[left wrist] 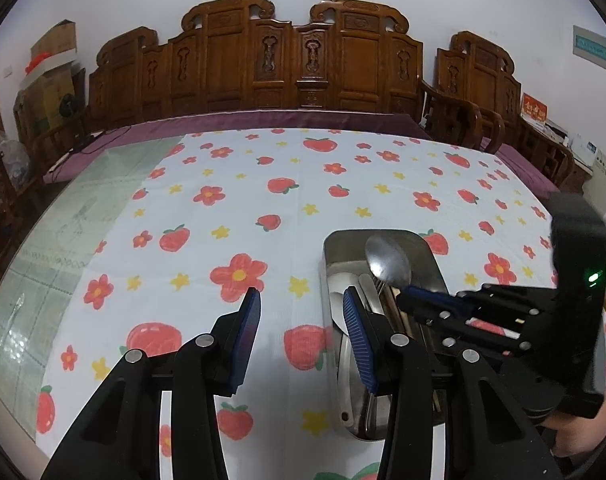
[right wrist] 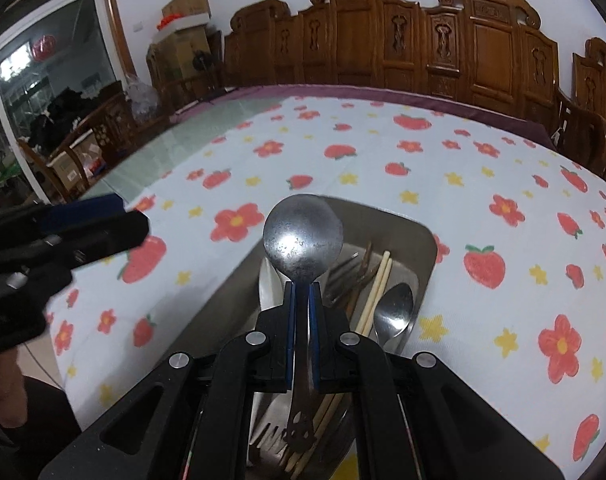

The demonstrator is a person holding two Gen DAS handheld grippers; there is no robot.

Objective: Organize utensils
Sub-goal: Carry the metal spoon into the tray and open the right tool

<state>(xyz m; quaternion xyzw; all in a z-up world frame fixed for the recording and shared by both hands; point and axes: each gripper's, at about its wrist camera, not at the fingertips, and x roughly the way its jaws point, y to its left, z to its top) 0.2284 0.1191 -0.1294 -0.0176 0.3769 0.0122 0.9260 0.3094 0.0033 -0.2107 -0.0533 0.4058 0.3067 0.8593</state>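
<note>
My right gripper (right wrist: 302, 286) is shut on the neck of a round metal spoon (right wrist: 302, 236) and holds it above a steel tray (right wrist: 425, 240). The tray holds chopsticks (right wrist: 377, 290), a smaller spoon (right wrist: 393, 312), forks and other utensils. In the left wrist view the held spoon (left wrist: 387, 260) hangs over the tray (left wrist: 335, 244), gripped by the right gripper (left wrist: 407, 292). My left gripper (left wrist: 301, 300) is open and empty, its right finger over the tray's left rim.
The tray sits on a table covered by a white cloth (left wrist: 239, 208) with red flowers and strawberries. Bare glass tabletop (left wrist: 63, 240) lies to the left. Carved wooden chairs (left wrist: 295, 60) line the far edge. My left gripper also shows at the left of the right wrist view (right wrist: 95, 220).
</note>
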